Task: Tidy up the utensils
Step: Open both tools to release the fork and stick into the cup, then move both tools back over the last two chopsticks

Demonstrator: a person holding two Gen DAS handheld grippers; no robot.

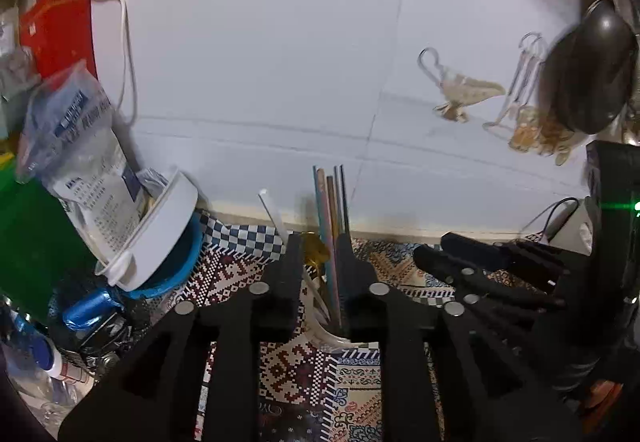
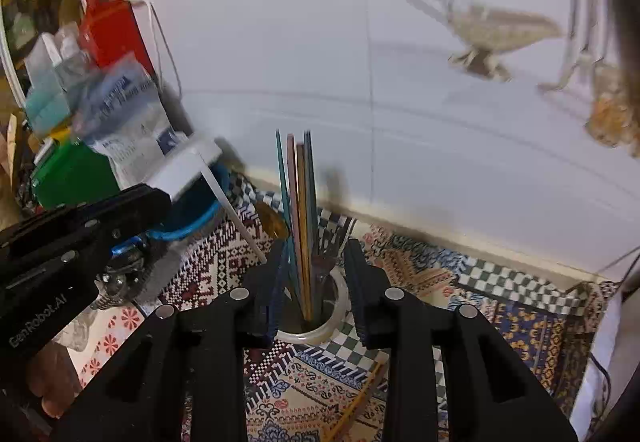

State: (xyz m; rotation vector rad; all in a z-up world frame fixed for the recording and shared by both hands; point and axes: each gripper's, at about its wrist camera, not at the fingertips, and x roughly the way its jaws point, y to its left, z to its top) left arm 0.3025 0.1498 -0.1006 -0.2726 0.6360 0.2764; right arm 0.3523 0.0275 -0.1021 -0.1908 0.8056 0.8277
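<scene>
A white cup [image 2: 334, 316] stands on the patterned cloth and holds several coloured chopsticks [image 2: 301, 210], a gold spoon [image 2: 273, 223] and a white stick [image 2: 230, 207]. My right gripper [image 2: 312, 262] is open, its fingers on either side of the cup's top, empty. My left gripper [image 1: 318, 254] is open too, its fingers flanking the same chopsticks [image 1: 334, 218] and gold spoon [image 1: 316, 251] above the cup [image 1: 326, 336]. The left gripper shows at the left of the right wrist view [image 2: 80, 226]; the right gripper shows at the right of the left wrist view [image 1: 480, 266].
A white wall runs behind. At the left stand a red bag [image 1: 60, 22], a plastic packet [image 1: 86, 146], a white tub on a blue bowl [image 1: 168, 242] and a green box [image 2: 72, 174]. A lamp-shaped ornament [image 2: 492, 34] and a dark ladle [image 1: 586, 70] hang at the right. A pencil [image 2: 356, 406] lies on the cloth.
</scene>
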